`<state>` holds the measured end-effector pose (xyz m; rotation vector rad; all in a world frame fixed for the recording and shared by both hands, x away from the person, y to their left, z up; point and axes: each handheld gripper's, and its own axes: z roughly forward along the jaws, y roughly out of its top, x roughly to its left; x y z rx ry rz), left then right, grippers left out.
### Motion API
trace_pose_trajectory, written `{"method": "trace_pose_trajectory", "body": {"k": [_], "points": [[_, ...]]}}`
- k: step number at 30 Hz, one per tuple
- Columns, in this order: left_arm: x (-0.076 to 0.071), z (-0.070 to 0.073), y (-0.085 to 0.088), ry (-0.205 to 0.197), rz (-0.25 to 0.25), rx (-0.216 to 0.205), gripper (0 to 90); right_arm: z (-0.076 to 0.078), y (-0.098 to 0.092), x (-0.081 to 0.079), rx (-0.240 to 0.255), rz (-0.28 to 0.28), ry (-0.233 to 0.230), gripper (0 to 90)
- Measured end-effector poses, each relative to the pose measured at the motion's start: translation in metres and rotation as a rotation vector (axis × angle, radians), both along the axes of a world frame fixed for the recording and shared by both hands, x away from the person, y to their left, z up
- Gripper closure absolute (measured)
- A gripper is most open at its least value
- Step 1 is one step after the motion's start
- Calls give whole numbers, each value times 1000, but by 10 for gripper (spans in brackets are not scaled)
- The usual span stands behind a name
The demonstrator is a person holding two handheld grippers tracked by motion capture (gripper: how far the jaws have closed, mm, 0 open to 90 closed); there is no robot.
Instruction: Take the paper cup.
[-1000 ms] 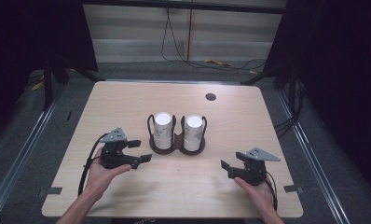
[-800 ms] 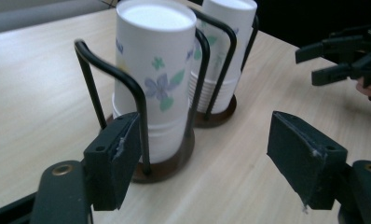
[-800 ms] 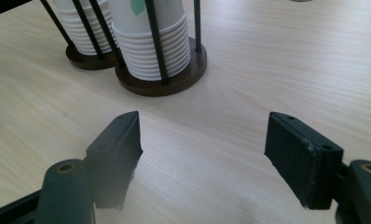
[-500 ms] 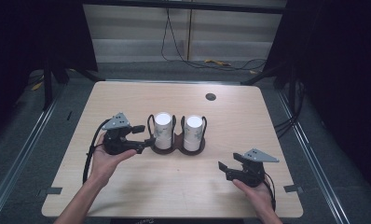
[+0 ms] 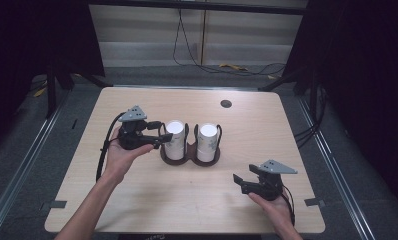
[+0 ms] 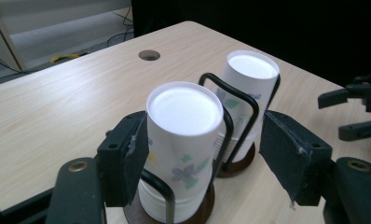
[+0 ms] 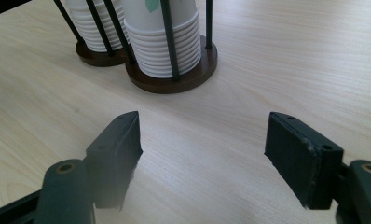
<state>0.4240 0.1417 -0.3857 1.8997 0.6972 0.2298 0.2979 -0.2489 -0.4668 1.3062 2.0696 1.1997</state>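
In the high view, the left gripper (image 5: pixel 159 140) is seen raised against the nearer-left stack of paper cups (image 5: pixel 175 140), which stands in a double wire holder (image 5: pixel 189 156) near the middle of the table (image 5: pixel 137 200). A second earlier this gripper lay lower and further left, well apart from the holder; it has since been brought across and up to the stack. The right gripper (image 5: pixel 239 180) is found near the table's front right edge, where it was before, its jaws spread and nothing between them.

In the left gripper view, the top cup (image 6: pixel 183 140) is framed by the two jaws, which have just been closing. The left pad (image 6: pixel 127 158) is touching the cup's wall, while the right pad (image 6: pixel 293 156) is held apart from it, with the second stack (image 6: pixel 249 88) behind. The grip is judged not yet made.

In the right gripper view, bare tabletop (image 7: pixel 202 140) is seen between the released jaws, and the holder's wooden base (image 7: pixel 174 79) lies ahead.
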Motion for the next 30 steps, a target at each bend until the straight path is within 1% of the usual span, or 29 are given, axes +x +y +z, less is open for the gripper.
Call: {"method": "trace_pose_trajectory", "body": {"k": [1, 2, 3, 4, 7, 8, 9, 10, 12, 14, 16, 18, 20, 23, 24, 25, 26, 27, 28, 30], "points": [[0, 0, 0, 0, 0, 0, 321, 0, 0, 0, 0, 0, 0, 267], [4, 1, -3, 2, 1, 8, 320, 0, 0, 0, -2, 3, 0, 267], [4, 1, -3, 2, 1, 8, 317, 0, 0, 0, -2, 3, 0, 267], [8, 2, -6, 4, -1, 8, 313, -1, 0, 1, -4, 3, -1, 267], [10, 3, -8, 4, -5, 16, 303, -1, 0, 1, -1, 2, 3, 267], [14, 3, -11, 12, -5, 31, 293, -1, 0, 1, -1, 2, 3, 267], [15, 3, -12, 11, -4, 40, 293, -1, 0, 1, -1, 3, 4, 267], [16, 3, -13, 15, -6, 40, 287, -1, 0, 1, -1, 1, 1, 267], [18, 3, -16, 21, -5, 52, 278, -1, 0, 1, -3, 5, 1, 267], [21, 3, -17, 21, -4, 54, 271, -1, 1, 1, -1, 5, 3, 267], [25, 3, -19, 22, 0, 70, 268, -1, 1, 1, -3, 5, 2, 267], [26, 3, -20, 24, 2, 72, 267, -1, 1, 1, -3, 6, 1, 267], [29, 4, -23, 28, -12, 87, 266, -1, 0, 1, -2, 6, 5, 266], [30, 5, -26, 26, -19, 96, 266, -2, 1, 2, -2, 6, 5, 267], [30, 5, -29, 25, -21, 107, 267, -2, 1, 2, -2, 6, 4, 267], [30, 5, -29, 25, -21, 107, 268, -2, 1, 2, -2, 7, 5, 267], [31, 5, -32, 27, -17, 131, 268, -2, 1, 1, -2, 7, 5, 267], [31, 5, -33, 22, -18, 141, 269, -2, 1, 1, -2, 7, 5, 267], [31, 5, -33, 22, -18, 141, 271, -2, 1, 1, -2, 7, 5, 267], [33, 4, -36, 29, -22, 159, 271, -2, 0, 1, -2, 7, 4, 267]]}}
